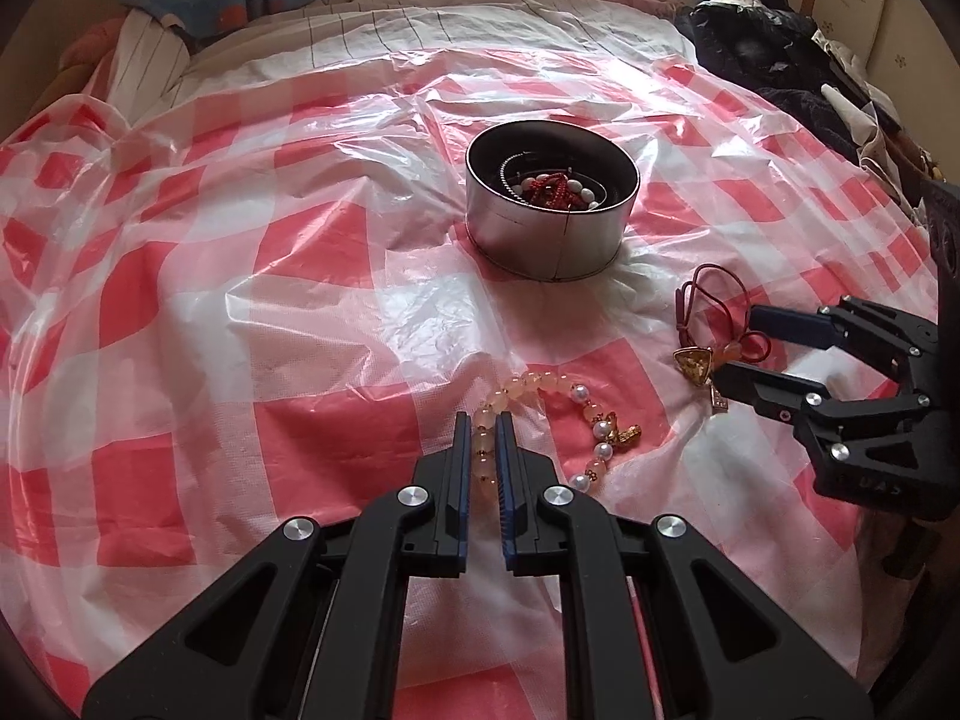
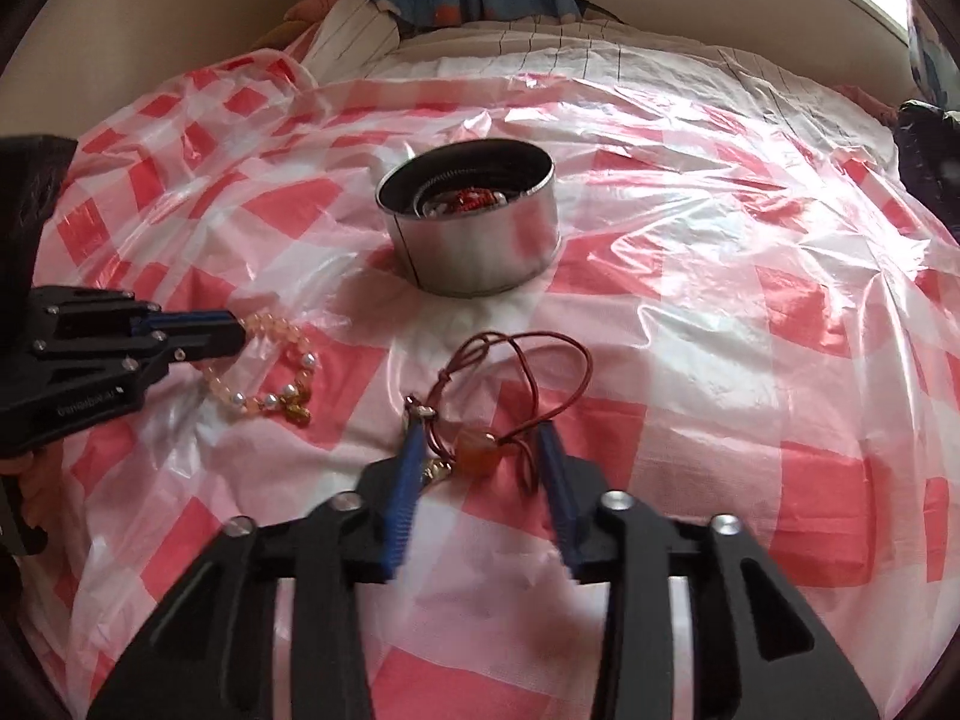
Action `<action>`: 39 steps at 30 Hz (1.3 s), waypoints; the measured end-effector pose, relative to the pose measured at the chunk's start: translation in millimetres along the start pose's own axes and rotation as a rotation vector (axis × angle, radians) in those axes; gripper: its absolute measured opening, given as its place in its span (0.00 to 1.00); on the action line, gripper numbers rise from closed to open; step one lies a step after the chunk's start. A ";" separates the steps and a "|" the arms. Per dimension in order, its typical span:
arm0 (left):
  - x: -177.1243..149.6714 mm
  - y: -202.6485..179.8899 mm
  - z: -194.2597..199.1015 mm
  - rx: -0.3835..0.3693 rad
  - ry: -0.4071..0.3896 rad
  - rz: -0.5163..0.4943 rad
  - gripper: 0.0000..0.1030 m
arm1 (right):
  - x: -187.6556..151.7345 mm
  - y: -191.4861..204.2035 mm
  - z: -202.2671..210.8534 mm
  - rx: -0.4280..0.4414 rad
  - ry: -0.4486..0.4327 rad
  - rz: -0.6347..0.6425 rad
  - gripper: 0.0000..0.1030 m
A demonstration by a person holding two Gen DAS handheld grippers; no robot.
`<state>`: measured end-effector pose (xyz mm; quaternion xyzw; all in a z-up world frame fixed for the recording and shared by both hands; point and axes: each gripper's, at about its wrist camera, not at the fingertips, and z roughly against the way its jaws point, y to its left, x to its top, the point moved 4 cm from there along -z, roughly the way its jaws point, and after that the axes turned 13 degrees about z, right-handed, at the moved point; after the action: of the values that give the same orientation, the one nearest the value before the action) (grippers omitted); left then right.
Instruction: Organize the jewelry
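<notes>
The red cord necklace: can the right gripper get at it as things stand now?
Probably yes. The right gripper is open, its fingers either side of the red cord necklace and its orange bead, with nothing between them.

Left gripper (image 1: 482, 423): lowered to the bed surface, fingers nearly parallel and closed to a narrow gap, clamped on beads. Right gripper (image 2: 478, 441): also low, tilted forward, fingers (image 2: 555, 468) spread wide apart, gripping nothing, slightly blurred.
</notes>
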<state>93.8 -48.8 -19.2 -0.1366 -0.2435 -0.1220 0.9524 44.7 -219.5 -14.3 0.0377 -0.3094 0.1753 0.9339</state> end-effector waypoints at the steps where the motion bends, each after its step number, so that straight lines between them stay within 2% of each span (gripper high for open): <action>1: -0.6 0.0 -1.6 0.005 0.002 -0.002 0.09 | 3.4 3.0 1.5 0.011 -0.021 0.006 0.58; 2: -1.1 0.2 -2.7 0.011 0.002 -0.002 0.10 | 6.2 6.0 0.8 0.007 -0.031 0.018 0.63; 4: -2.5 -0.9 -5.0 0.016 0.006 -0.008 0.13 | 8.1 10.0 -5.8 -0.026 -0.013 0.042 0.66; 7: -4.1 -2.9 -7.5 0.023 0.011 -0.020 0.17 | 4.5 12.5 -18.0 -0.051 0.044 0.065 0.65; 9: -5.2 -4.3 -7.1 0.027 0.009 -0.034 0.17 | 1.8 10.4 -17.3 -0.044 0.051 0.054 0.46; 10: -5.2 -4.7 -6.5 0.022 0.009 -0.036 0.16 | 0.7 7.6 -16.6 -0.034 0.052 0.036 0.30; 11: -5.0 -4.5 -5.3 0.016 0.006 -0.033 0.15 | -0.4 4.7 -15.8 -0.022 0.051 0.016 0.21; 13: -3.1 -4.3 -1.9 0.005 -0.006 -0.024 0.08 | -0.9 0.0 -11.8 0.033 0.024 -0.032 0.18; 17: 3.9 -0.9 8.2 -0.023 -0.041 0.009 0.07 | 6.8 3.9 3.3 0.155 -0.064 -0.069 0.16; 19: 3.8 1.2 6.2 -0.016 -0.032 0.011 0.07 | 8.6 8.5 3.6 0.161 -0.058 -0.052 0.16; 20: 3.9 1.8 4.3 -0.015 -0.025 0.014 0.07 | 6.6 9.8 -1.2 0.155 -0.027 -0.042 0.19; 21: 3.2 1.6 2.2 -0.014 -0.014 0.013 0.07 | 4.5 9.8 -5.6 0.141 0.001 -0.039 0.29; 22: 2.4 1.0 0.9 -0.008 -0.008 0.007 0.07 | 1.8 9.0 -9.3 0.119 0.028 -0.038 0.51; 23: 2.0 0.0 0.7 0.004 -0.011 -0.001 0.07 | -0.4 9.7 -10.3 0.108 0.040 -0.033 0.57; 26: 1.6 -0.4 0.4 0.018 -0.012 -0.014 0.09 | -0.3 10.0 -2.2 0.113 0.029 -0.018 0.61; 30: 0.4 1.5 -3.5 0.026 -0.002 -0.010 0.14 | -3.3 10.3 6.9 0.241 0.031 -0.012 0.61; 31: 0.2 0.6 -3.5 0.025 -0.002 -0.014 0.16 | -3.5 10.9 8.5 0.249 0.040 0.003 0.63; 32: 0.1 -0.1 -3.4 0.023 -0.002 -0.016 0.18 | -3.6 10.8 9.9 0.237 0.044 0.014 0.68; 34: -0.1 -1.5 -3.6 0.019 -0.001 -0.018 0.21 | -1.6 3.1 14.6 0.155 0.020 0.004 0.70; 36: -0.8 -2.7 -4.0 0.017 0.000 -0.020 0.24 | 4.3 -4.5 21.2 0.100 -0.034 -0.024 0.70; 39: -1.6 -3.5 -4.5 0.017 0.001 -0.021 0.25 | 15.7 -12.2 26.1 0.043 -0.099 -0.041 0.78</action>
<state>93.3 -53.2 -23.0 -0.1257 -0.2453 -0.1300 0.9524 46.0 -230.7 16.5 0.0727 -0.3504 0.1605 0.9199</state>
